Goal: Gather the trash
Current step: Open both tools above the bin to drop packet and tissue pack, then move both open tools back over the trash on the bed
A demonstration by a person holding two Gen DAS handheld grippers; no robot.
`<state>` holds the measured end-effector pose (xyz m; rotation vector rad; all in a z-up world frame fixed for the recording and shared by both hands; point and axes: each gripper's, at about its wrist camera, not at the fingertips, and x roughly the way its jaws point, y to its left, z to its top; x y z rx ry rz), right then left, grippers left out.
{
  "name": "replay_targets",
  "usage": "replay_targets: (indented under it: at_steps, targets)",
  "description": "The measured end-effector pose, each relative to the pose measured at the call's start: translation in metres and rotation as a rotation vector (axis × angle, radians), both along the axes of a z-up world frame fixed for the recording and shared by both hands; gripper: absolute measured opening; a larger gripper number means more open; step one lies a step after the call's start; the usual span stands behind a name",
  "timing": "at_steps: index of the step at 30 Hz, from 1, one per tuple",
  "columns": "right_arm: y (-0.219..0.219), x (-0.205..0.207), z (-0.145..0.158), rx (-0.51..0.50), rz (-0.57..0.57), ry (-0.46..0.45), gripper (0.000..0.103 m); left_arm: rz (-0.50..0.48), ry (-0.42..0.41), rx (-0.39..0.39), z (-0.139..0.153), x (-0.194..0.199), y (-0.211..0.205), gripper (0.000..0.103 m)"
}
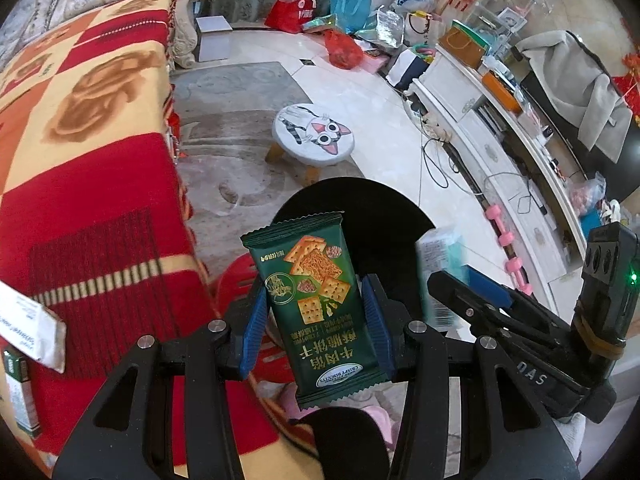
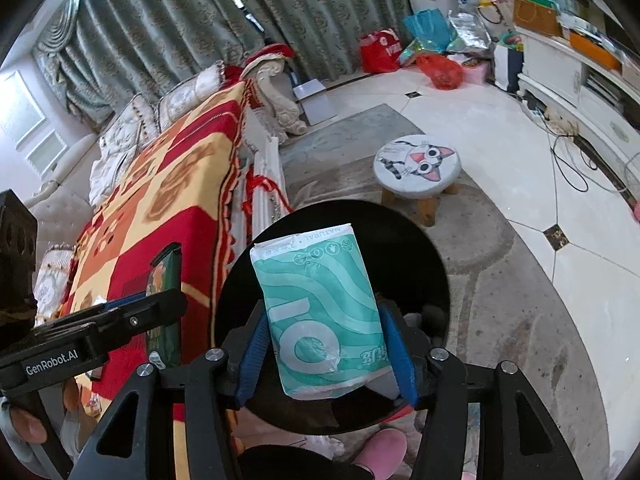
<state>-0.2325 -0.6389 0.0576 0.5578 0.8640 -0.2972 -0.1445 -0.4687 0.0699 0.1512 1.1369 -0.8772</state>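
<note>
A green biscuit packet (image 1: 316, 308) stands upright between the blue pads of my left gripper (image 1: 316, 286), which is shut on it. It hangs over the round black-lined bin (image 1: 380, 216). In the right wrist view a teal tissue pack (image 2: 320, 312) sits tilted between the blue pads of my right gripper (image 2: 324, 314), right over the bin's black mouth (image 2: 424, 264). Narrow gaps show at both pads, so the jaws stand open. Seen from the left wrist, the tissue pack (image 1: 436, 276) is blurred at the tip of the right gripper (image 1: 464, 280).
A sofa under a red and yellow blanket (image 1: 100, 160) flanks the bin; a white paper packet (image 1: 36, 332) and a green box (image 1: 20, 392) lie on it. Beyond stand a cat-face stool (image 1: 312, 136), a white cabinet (image 1: 500, 152), pink dumbbells (image 1: 508, 240) and bags (image 1: 344, 48).
</note>
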Motion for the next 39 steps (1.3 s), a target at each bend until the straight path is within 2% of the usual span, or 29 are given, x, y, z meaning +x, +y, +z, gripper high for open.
replay_targets:
  at_steps: [2, 4, 6, 20, 30, 39]
  targets:
    - [-0.004, -0.003, 0.001, 0.004, -0.017, -0.016, 0.070, -0.008, 0.019, -0.037, 0.001, 0.000, -0.002, 0.046]
    - [-0.006, -0.005, 0.002, 0.007, -0.029, -0.021, 0.071, -0.003, 0.019, -0.040, 0.001, 0.000, -0.004, 0.050]
    - [-0.007, -0.005, 0.001, 0.013, -0.029, -0.018, 0.071, 0.004, 0.011, -0.035, 0.001, 0.001, -0.001, 0.054]
    - [0.026, 0.005, 0.000, 0.003, 0.048, 0.002, 0.071, 0.046, -0.065, 0.003, 0.016, -0.004, 0.032, 0.054]
    - [0.058, 0.013, 0.012, -0.021, 0.107, -0.005, 0.071, 0.120, -0.152, 0.022, 0.033, -0.009, 0.081, 0.054]
    - [0.111, 0.032, 0.019, -0.031, 0.212, -0.017, 0.071, 0.195, -0.210, 0.054, 0.039, -0.007, 0.132, 0.054]
